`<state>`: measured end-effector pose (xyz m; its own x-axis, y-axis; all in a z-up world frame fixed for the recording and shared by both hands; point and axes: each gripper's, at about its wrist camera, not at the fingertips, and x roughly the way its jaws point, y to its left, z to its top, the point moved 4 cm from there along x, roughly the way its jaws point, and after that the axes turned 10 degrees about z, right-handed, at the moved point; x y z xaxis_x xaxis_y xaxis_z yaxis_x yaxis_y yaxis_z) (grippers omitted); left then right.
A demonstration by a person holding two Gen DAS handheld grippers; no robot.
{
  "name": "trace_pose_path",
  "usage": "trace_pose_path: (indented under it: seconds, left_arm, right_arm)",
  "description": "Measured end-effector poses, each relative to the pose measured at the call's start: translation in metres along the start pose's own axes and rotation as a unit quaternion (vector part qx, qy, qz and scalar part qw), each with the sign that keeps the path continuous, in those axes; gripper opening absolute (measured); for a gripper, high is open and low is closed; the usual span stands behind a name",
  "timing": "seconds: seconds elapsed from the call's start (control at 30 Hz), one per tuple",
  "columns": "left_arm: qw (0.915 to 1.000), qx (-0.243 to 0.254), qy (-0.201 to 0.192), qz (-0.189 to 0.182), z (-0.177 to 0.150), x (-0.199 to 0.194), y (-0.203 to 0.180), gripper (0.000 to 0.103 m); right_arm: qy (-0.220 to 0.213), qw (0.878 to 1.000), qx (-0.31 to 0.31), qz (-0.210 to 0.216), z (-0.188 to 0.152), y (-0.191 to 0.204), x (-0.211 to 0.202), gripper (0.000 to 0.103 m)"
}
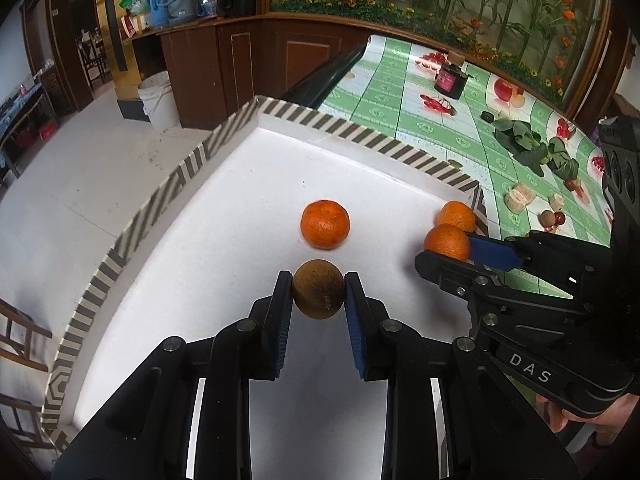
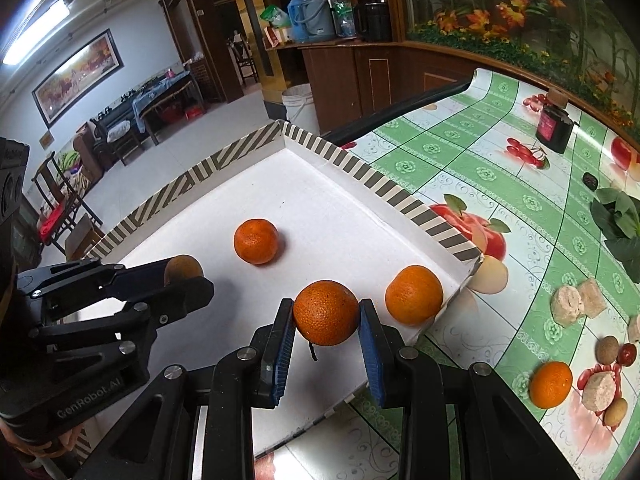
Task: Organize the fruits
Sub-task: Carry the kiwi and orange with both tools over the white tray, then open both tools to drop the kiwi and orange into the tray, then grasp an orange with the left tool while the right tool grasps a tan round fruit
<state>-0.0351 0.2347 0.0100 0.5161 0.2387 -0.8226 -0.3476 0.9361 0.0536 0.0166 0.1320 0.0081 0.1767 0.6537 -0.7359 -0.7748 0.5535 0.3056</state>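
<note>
Fingers [image 1: 355, 312] over white tray [image 1: 248, 184] on green fruit-print tablecloth [image 2: 520, 184].

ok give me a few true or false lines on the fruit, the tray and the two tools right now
1. The left tool is shut on a brown round kiwi-like fruit. True.
2. The right tool holds nothing. False: it grips a round orange mandarin.
3. Two loose orange mandarins lie in the white tray with the striped rim, one in the middle and one by its near right corner. True.
4. Every orange fruit is in the tray. False: one mandarin sits on the green patterned tablecloth.
5. The leafy green vegetable lies in the tray. False: it is on the tablecloth.
</note>
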Motion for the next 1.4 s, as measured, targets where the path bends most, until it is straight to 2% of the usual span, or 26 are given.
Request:
trace_pose_path:
  seconds: [0.37, 0.5, 0.6, 0.67, 0.73, 1.0, 1.2, 1.4]
  left_arm:
    - [0.9993, -0.004, 0.036, -0.005, -0.003, 0.014, 0.0, 0.025]
    - [0.9988, -0.01, 0.047, -0.01, -0.005, 0.018, 0.002, 0.025]
    - [0.9987, -0.018, 0.047, -0.006, -0.005, 0.017, 0.006, 0.032]
    - [0.9987, -0.024, 0.045, -0.005, -0.005, 0.016, 0.009, 0.047]
    - [0.9985, -0.033, 0.042, -0.011, -0.005, 0.014, 0.01, 0.051]
    - [0.9998, -0.02, -0.004, 0.01, -0.009, -0.012, -0.003, 0.051]
    - [0.9995, -0.012, -0.026, -0.014, -0.01, -0.03, -0.022, 0.051]
    - [0.9983, 0.003, -0.035, -0.046, -0.013, -0.04, -0.049, 0.051]
  right_arm:
    - [0.025, 1.0, -0.013, -0.01, 0.002, 0.003, 0.013, 0.031]
    - [0.029, 0.999, -0.021, -0.011, 0.004, 0.005, 0.015, 0.037]
    - [0.027, 0.999, -0.016, -0.012, 0.003, 0.002, 0.011, 0.043]
    - [0.017, 1.0, -0.012, -0.01, 0.002, 0.0, 0.005, 0.043]
    - [0.006, 1.0, -0.008, -0.009, 0.0, -0.001, -0.005, 0.043]
    - [-0.028, 0.999, -0.005, -0.021, -0.012, -0.004, -0.043, 0.043]
    - [-0.05, 0.998, 0.013, -0.04, -0.033, -0.018, -0.071, 0.043]
    - [-0.064, 0.994, 0.05, -0.069, -0.065, -0.051, -0.104, 0.043]
